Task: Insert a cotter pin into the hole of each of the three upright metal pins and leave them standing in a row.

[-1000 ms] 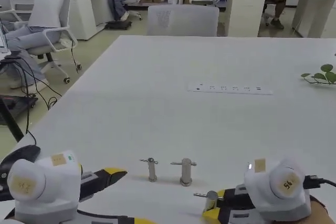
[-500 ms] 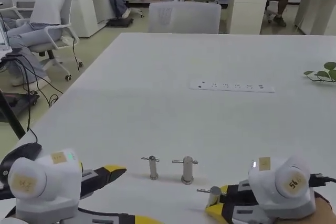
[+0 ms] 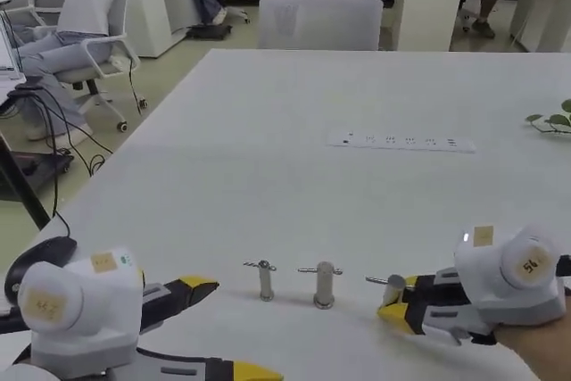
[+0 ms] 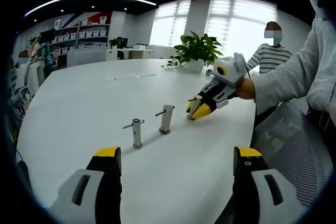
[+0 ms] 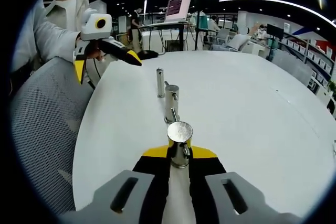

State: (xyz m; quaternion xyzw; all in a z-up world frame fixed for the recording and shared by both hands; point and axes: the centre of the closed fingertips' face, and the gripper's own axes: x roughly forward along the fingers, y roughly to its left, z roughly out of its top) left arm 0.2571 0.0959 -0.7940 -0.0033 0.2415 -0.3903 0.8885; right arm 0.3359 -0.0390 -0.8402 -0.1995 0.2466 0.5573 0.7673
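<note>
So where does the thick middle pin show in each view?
Head view: the middle pin stands low centre, left of the right gripper.
Left gripper view: the pin stands at centre, above the gap between the jaws.
Right gripper view: the pin stands at centre, just beyond the held pin.
Shared landmark: the thin pin beside it, away from the right gripper.

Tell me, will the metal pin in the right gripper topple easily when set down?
Probably: the held pin is tall and narrow, so a nudge could tip it. It looks solid metal, likely stiff and heavy for its size. Its crosswise cotter pin might limit rolling.
</note>
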